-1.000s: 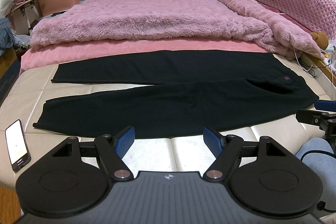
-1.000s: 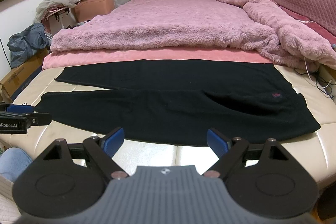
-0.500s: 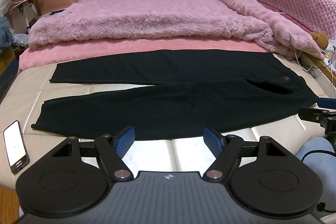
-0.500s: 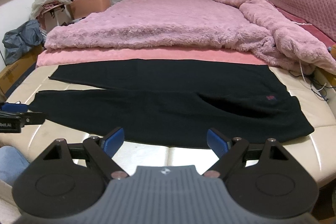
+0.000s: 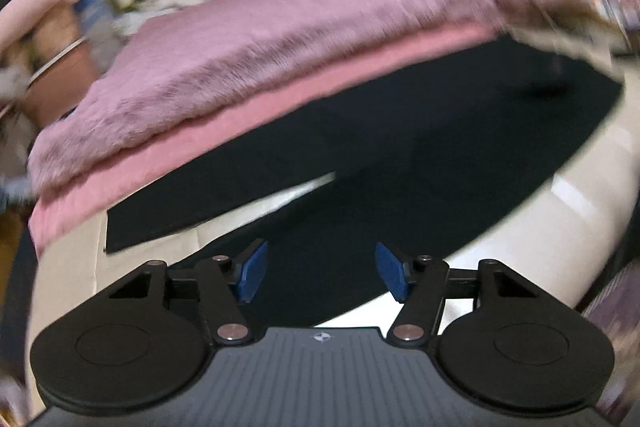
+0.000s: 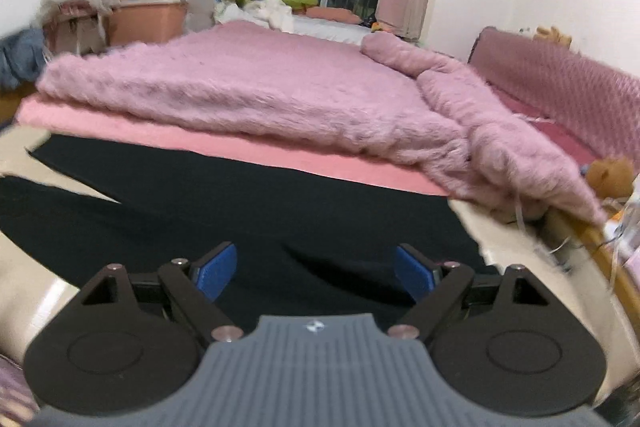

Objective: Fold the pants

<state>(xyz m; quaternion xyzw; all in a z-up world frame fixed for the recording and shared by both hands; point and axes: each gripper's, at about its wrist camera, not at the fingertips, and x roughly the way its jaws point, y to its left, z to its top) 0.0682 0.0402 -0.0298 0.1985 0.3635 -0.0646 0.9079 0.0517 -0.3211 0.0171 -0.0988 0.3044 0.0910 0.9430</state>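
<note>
Where blurred, cream mattress [image 5: 580, 195], pink blanket [image 6: 248, 91]

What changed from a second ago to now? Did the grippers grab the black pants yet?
Not yet. Both grippers came in closer over the black pants, and the views tilted. The left gripper has just been closing a bit, with only pants fabric showing beyond the gap, nothing pinched. The right gripper is open too. The pants lie spread flat as before, and the fuzzy pink blanket hasn't moved.

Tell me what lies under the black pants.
The black pants lie flat on the cream mattress, which shows between the legs and along the near edge. Whatever lies directly beneath the fabric is covered.
</note>
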